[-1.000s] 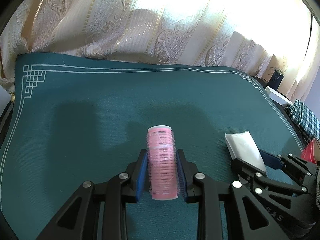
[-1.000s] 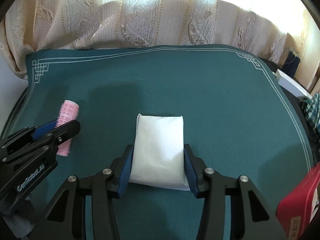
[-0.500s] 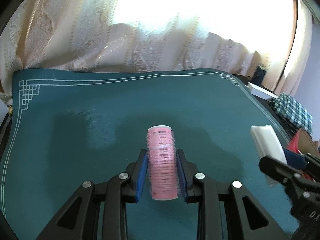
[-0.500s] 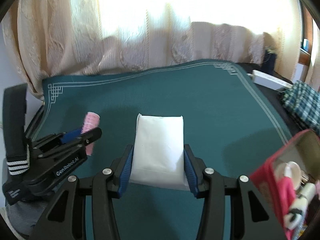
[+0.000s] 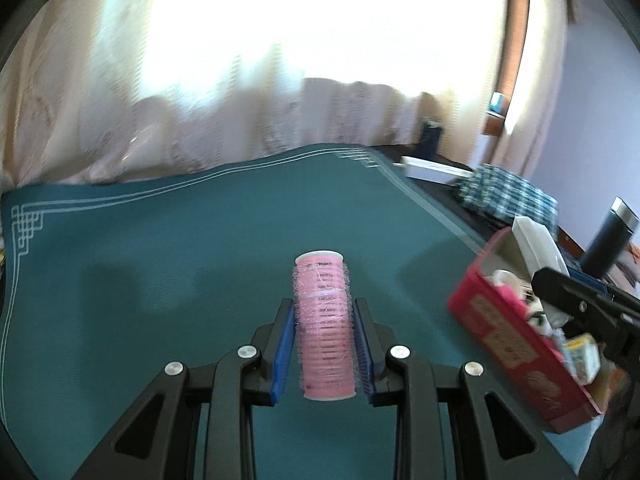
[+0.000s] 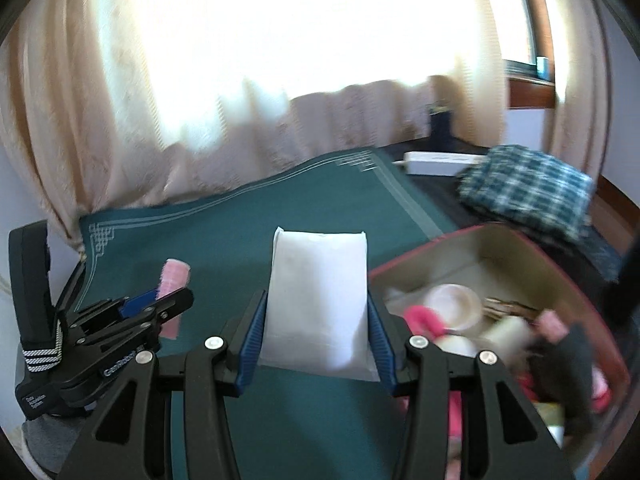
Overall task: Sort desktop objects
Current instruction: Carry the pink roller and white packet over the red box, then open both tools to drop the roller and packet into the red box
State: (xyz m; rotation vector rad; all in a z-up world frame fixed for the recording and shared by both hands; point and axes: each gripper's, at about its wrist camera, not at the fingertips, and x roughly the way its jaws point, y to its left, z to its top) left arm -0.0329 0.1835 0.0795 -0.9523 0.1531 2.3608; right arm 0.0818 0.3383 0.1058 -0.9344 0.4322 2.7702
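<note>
With the left tongs (image 5: 324, 344) gripping the roller (image 5: 325, 324) and the right tongs (image 6: 318, 340) the pouch (image 6: 320, 300), each should release low inside the box (image 6: 460, 240), seemingly at the bench's right edge.

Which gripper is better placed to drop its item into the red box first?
Right. The right gripper holds the white packet at the red box rim; the left gripper with the pink hair roller sits farther out over the green mat.

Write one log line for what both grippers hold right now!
left gripper: shut on pink hair roller | right gripper: shut on white packet | red box: open, at right
</note>
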